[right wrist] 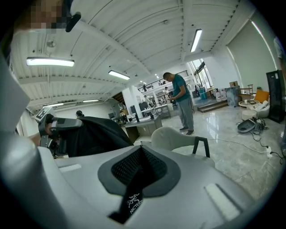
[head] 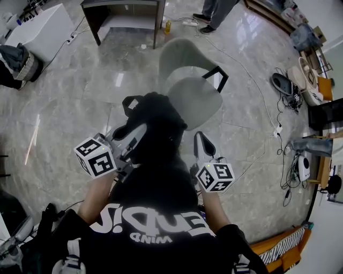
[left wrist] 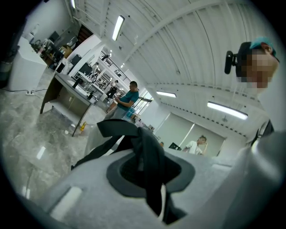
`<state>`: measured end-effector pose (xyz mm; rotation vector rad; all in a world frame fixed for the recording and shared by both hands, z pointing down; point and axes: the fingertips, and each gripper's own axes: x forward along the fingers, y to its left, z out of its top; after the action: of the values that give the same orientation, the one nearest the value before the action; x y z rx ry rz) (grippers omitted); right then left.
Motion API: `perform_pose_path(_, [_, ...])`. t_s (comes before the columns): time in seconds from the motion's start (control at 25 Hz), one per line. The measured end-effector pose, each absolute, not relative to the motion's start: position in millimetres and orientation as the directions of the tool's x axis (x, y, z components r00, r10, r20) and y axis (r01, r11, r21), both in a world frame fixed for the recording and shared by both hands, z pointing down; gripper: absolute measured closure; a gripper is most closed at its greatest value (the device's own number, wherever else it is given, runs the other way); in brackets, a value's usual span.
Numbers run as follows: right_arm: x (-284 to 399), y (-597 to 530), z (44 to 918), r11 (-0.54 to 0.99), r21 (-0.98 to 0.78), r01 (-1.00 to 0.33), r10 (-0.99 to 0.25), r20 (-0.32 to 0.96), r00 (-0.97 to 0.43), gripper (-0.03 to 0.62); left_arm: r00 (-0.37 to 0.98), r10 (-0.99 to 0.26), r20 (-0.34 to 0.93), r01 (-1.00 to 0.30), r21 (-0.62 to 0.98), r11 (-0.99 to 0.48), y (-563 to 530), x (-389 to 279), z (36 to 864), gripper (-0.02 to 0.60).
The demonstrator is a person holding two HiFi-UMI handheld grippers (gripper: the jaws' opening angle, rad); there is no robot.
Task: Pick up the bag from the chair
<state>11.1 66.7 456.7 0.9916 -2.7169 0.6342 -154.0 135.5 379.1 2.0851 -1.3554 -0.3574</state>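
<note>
Shows the lifting step, judged all but done: black bag (head: 154,124) held up between left gripper (head: 136,134) and right gripper (head: 203,142), apparently clear of the bare chair (head: 195,99) off the near right corner of the desk (head: 123,4). Clenches both pairs of jaws on the load, the left on a dark strap (left wrist: 149,166), the right on a logo-printed webbing strap (right wrist: 133,197). Calls next, by estimate, for a steady level raise with both grips tight, drawing back from the desk's near edge.
</note>
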Motion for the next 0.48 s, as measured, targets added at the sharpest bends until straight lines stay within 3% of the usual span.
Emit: perform_pose_path(0.48, [-4.4,72.8,469.3,0.727,-0.339,-0.597,-0.511,0.314,-0.8,0.592,0.299,-0.926,0.228,-0.776,0.624,-0.097,159.2,-185.7,444.7,0.528])
